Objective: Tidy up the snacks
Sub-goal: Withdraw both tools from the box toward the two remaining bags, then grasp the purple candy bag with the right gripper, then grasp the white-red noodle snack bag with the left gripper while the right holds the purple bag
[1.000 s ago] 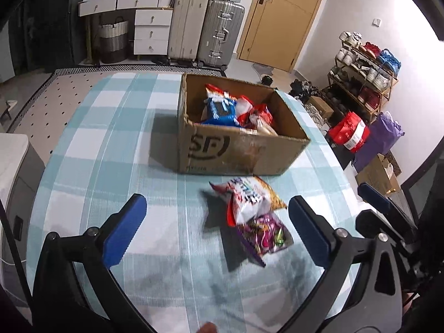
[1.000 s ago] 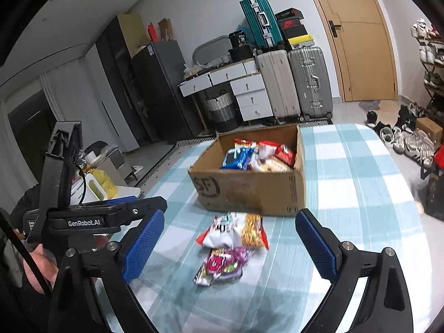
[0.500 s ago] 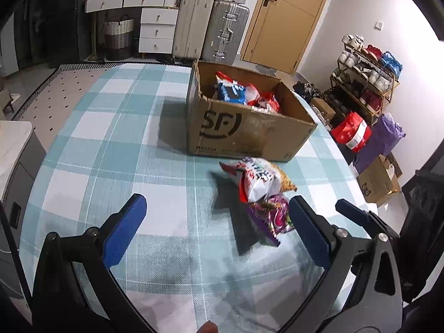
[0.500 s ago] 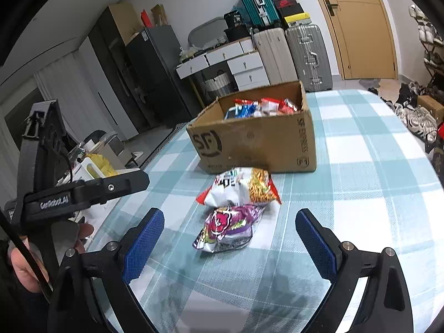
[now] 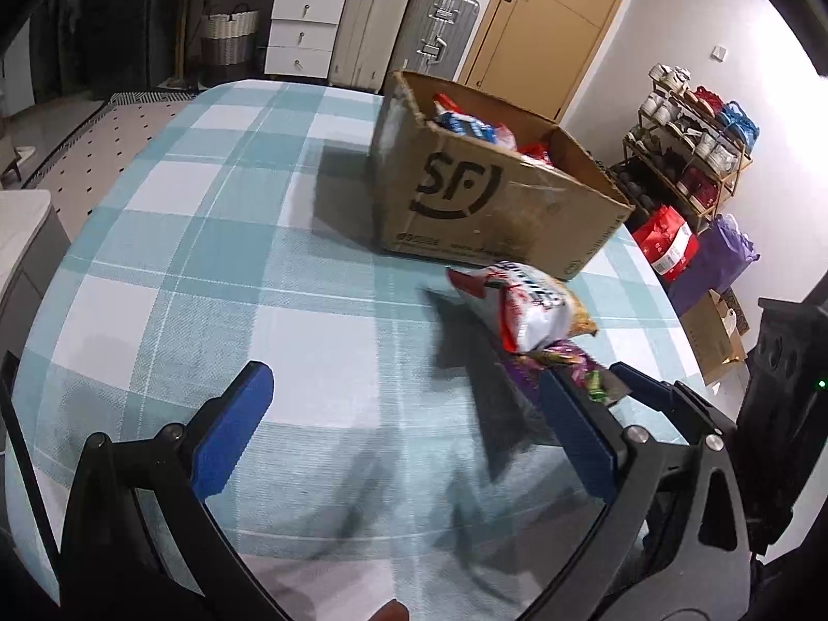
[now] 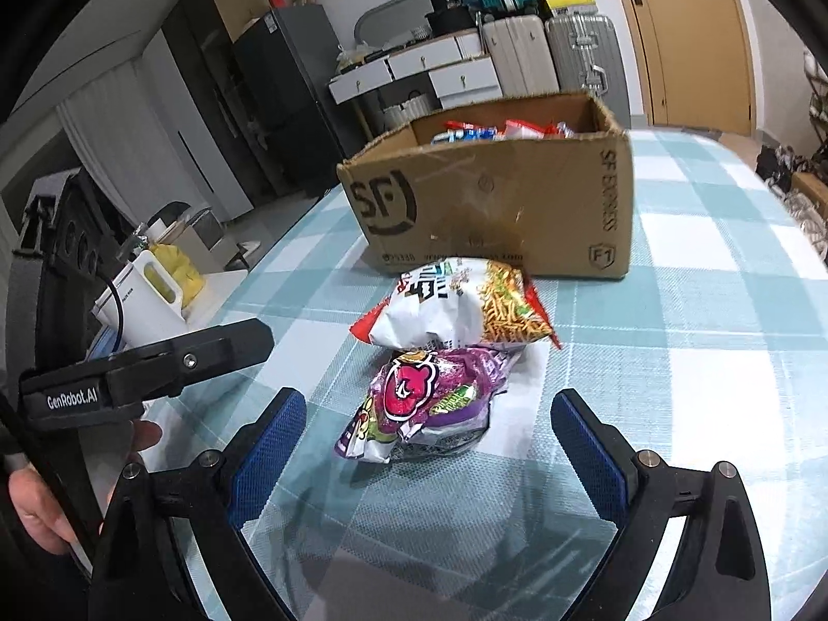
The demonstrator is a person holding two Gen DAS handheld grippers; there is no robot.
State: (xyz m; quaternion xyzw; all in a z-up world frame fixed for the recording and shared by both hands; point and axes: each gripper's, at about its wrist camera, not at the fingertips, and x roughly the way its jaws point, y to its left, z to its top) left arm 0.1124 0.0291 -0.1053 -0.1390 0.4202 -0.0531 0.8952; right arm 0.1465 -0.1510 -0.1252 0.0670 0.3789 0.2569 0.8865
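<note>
A cardboard box [image 6: 497, 207] marked SF stands on the checked tablecloth with several snack packets inside; the same box [image 5: 481, 196] shows in the left wrist view. In front of it lie a white and orange noodle snack bag [image 6: 460, 305] and, partly under it, a purple snack bag [image 6: 424, 398]. My right gripper [image 6: 429, 445] is open, just short of the purple bag, fingers either side of it. My left gripper [image 5: 414, 429] is open over bare cloth, left of the white bag [image 5: 522, 305] and purple bag [image 5: 564, 362].
The checked table [image 5: 207, 238] stretches left of the box. Suitcases [image 5: 403, 15] and white drawers [image 5: 300, 26] line the back wall beside a door [image 5: 543, 26]. A shoe rack [image 5: 693, 145] and bags [image 5: 667, 248] stand at the right. A hand [image 6: 31, 507] holds the left gripper body.
Both grippers have come lower and closer to the table. The right one has closed in on the purple bag; the left view has swung leftward, so the bags now sit at its right.
</note>
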